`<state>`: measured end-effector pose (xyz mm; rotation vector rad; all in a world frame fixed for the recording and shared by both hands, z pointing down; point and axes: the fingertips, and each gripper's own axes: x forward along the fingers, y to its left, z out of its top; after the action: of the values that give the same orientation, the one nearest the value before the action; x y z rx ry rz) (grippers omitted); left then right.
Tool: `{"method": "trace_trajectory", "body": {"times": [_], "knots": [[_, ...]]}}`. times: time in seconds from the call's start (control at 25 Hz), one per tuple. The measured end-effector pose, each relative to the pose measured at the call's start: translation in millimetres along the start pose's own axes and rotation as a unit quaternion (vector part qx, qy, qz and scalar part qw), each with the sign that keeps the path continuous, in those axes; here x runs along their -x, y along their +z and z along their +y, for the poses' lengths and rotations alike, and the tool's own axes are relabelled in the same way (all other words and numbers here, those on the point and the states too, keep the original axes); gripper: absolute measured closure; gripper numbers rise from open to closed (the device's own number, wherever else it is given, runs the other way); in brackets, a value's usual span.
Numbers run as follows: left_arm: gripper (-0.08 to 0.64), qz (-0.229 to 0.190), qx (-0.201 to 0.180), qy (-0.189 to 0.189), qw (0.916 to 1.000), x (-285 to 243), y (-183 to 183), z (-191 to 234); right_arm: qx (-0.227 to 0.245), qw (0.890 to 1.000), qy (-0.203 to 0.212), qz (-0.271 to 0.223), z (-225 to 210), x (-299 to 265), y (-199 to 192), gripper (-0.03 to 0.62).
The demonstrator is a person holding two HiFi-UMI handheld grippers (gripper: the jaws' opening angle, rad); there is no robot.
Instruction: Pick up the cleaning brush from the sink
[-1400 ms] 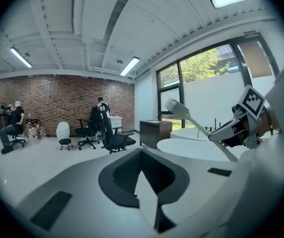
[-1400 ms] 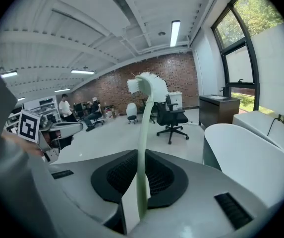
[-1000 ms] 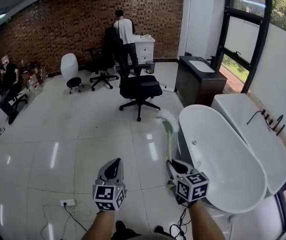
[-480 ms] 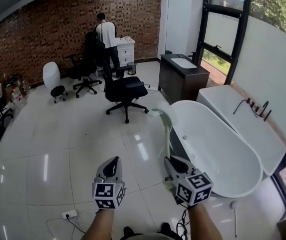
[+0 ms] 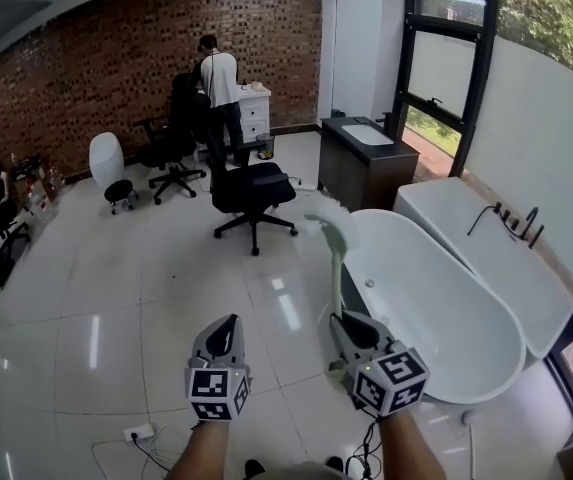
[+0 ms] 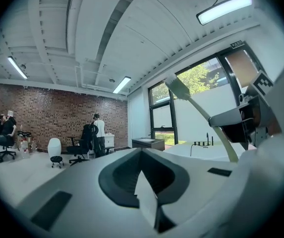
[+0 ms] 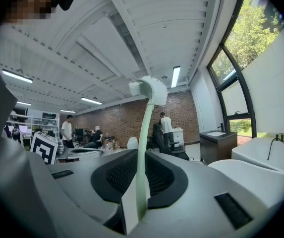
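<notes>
the glossy white tiled floor point(image 5: 116, 268) fills most of the head view, with a red brick wall point(image 5: 116, 58) behind it. a white oval bathtub point(image 5: 436, 308) lies at the right, and a black swivel office chair point(image 5: 253, 190) stands beyond it. low in the frame, the left tool point(image 5: 228, 330) has its jaws pressed together with nothing between them. the right tool point(image 5: 346, 326) pinches the pale green handle of the white-bristled cleaning brush point(image 5: 337, 263). the bristle head reaches well past the tool's tips, in line with the bathtub's far end.
</notes>
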<state>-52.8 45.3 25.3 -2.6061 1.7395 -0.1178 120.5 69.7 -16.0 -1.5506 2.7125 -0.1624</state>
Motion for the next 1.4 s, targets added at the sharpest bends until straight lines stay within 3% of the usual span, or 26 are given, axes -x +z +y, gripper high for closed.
{"method": "trace_trajectory", "body": {"times": [0.24,0.64,0.92,1.4], "knots": [[0.563,0.003,-0.003,-0.004,1.0000,-13.5,1.8,-22.9,0.002,1.000,0.004,0.003,-23.1,3.0,1.0,0.555],[0.563,0.008,-0.001,-0.002,1.0000,-15.1,0.4,-17.6,0.019,0.999,0.029,-0.013,-8.8,0.7,18.5,0.555],[0.562,0.012,0.000,-0.008,0.9999,-13.4,-19.6,-17.0,0.034,0.999,0.036,0.000,0.9,-1.2,-4.4,0.555],[0.561,0.019,0.004,-0.014,0.9997,-16.0,-19.4,-21.4,0.023,0.999,0.039,0.016,-1.3,-0.4,-11.7,0.555]]}}
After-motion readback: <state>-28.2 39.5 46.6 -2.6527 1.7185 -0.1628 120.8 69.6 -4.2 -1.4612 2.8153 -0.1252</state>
